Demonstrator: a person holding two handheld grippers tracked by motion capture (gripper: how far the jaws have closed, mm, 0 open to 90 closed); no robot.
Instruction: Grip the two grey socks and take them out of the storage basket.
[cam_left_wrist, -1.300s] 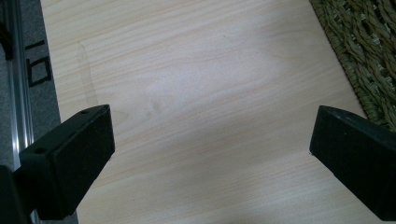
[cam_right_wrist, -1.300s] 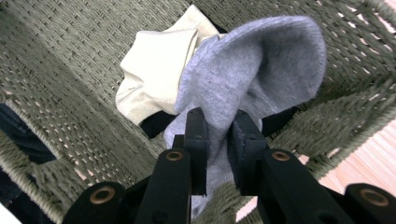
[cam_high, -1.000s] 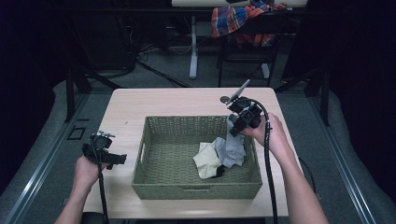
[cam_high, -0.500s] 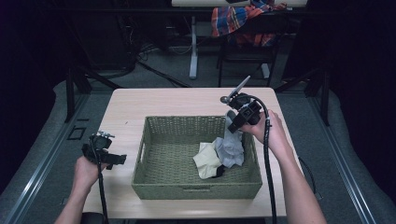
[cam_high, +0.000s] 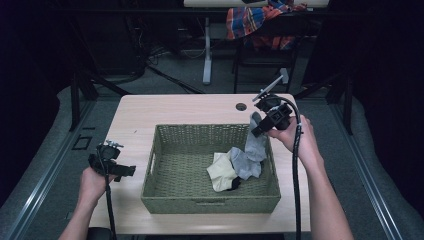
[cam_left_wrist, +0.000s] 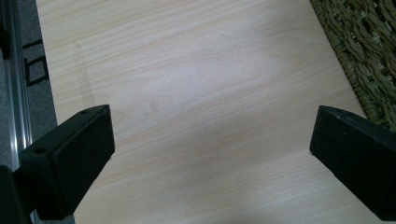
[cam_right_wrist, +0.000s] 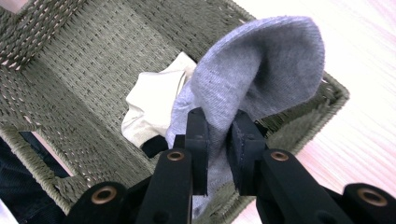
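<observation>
Landmark: green woven basket (cam_high: 165, 192), sitting mid-table on the light wood table (cam_high: 175, 107). Right gripper (cam_high: 260, 129) is over the basket's far right corner, jaws clamped on a grey sock (cam_high: 256, 146); in the right gripper view the sock (cam_right_wrist: 254, 74) is pinched between both jaws, its rounded end sticking up past them, the rest hanging down into the basket (cam_right_wrist: 70, 60). Sock's lower part drapes onto the pile inside the basket, right of centre. Touching it there: a cream cloth (cam_high: 221, 171) just left of the sock, and a small black item (cam_high: 234, 184) poking out at the cloth's near edge, can't tell what it is. Left gripper (cam_high: 125, 170) is outside the basket, just off its left wall, near the table's left edge, held in the left hand (cam_high: 92, 182). Left gripper view: jaws spread wide, nothing between them but bare tabletop (cam_left_wrist: 201, 93), basket weave (cam_left_wrist: 369, 51) at upper right. Right hand (cam_high: 295, 137) holds its gripper beside the basket's right rim.
</observation>
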